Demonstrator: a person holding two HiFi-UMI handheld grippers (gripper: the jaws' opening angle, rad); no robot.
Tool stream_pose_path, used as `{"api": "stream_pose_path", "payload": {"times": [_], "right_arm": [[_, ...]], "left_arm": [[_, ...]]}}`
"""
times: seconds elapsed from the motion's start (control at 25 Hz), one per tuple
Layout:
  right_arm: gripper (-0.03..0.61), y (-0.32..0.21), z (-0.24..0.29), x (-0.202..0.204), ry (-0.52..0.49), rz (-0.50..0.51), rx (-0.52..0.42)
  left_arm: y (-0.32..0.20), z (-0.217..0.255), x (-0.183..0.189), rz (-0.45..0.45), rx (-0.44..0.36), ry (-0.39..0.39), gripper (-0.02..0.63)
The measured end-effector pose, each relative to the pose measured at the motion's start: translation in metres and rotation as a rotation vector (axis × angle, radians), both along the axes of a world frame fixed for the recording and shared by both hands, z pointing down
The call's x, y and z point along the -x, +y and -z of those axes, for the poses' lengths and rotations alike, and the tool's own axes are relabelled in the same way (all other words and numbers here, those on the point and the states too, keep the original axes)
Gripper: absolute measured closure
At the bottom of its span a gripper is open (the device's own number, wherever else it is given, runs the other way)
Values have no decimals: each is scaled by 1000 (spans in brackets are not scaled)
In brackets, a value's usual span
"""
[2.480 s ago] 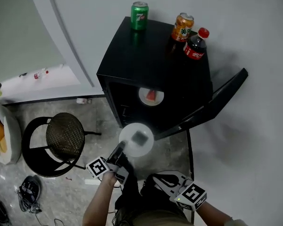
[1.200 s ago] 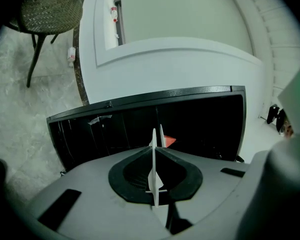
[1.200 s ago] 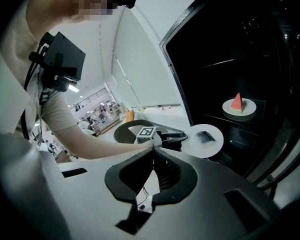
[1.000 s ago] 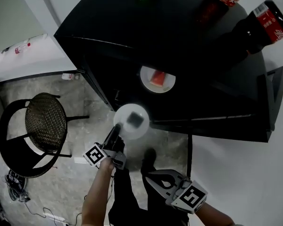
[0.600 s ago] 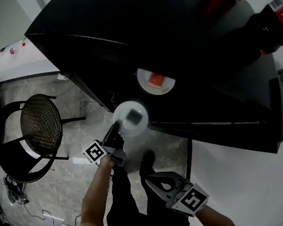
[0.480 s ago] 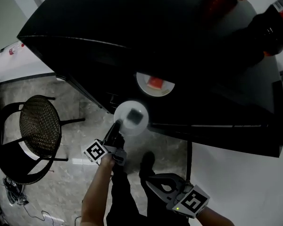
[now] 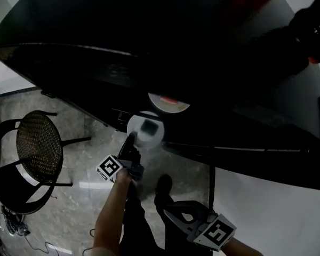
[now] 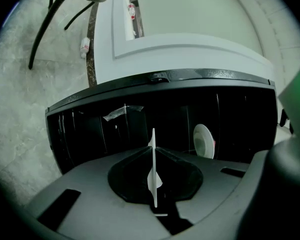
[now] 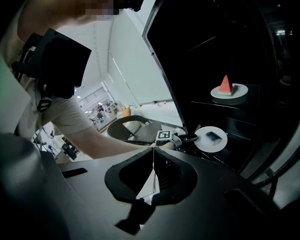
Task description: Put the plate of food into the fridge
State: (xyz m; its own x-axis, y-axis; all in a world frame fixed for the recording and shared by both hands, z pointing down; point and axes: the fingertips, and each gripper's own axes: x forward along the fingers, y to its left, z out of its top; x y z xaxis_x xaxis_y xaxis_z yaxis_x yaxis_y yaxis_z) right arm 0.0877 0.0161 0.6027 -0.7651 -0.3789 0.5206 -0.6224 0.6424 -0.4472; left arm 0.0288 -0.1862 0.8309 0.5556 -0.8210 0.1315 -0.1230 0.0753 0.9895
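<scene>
White plate [image 7: 145,132], dark food [image 7: 148,126], seemingly level, before open fridge [image 7: 149,47]

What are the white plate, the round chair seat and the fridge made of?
Plate: smooth matte white, very thin at its edge; probably plastic or paper. Chair seat: fine woven lattice texture, brownish; likely rattan or wicker. Fridge: smooth black shell with soft reflections; painted metal or plastic, hard to tell which.

Left gripper [image 8: 154,151] jaws are clamping a white plate [image 8: 153,178], seen edge-on. Black fridge [image 8: 115,134] is standing open dead ahead. Second plate [image 8: 204,141] is sitting inside, ahead-right of the jaws. Chair leg [image 8: 45,31] is showing far ahead-left.
</scene>
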Motion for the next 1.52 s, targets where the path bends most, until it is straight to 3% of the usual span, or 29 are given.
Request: {"api": "stream_pose_path", "payload": {"times": [0.48,1.08,1.32,1.52], "right_arm": [[558,3,-12,-12,-2,-15,1],[558,0,-16,-18,-2,-17,-1],[558,1,-16,-18,-3,-13,12],[558,2,-17,-16,-7,2,25]], "left_arm": [[-15,-27,-3,100,3,8,595],[-45,-43,-10,178,43,-60,595],[-47,-32,-6,194,19,-42,434],[-34,-31,2,153,27,-84,405]]}}
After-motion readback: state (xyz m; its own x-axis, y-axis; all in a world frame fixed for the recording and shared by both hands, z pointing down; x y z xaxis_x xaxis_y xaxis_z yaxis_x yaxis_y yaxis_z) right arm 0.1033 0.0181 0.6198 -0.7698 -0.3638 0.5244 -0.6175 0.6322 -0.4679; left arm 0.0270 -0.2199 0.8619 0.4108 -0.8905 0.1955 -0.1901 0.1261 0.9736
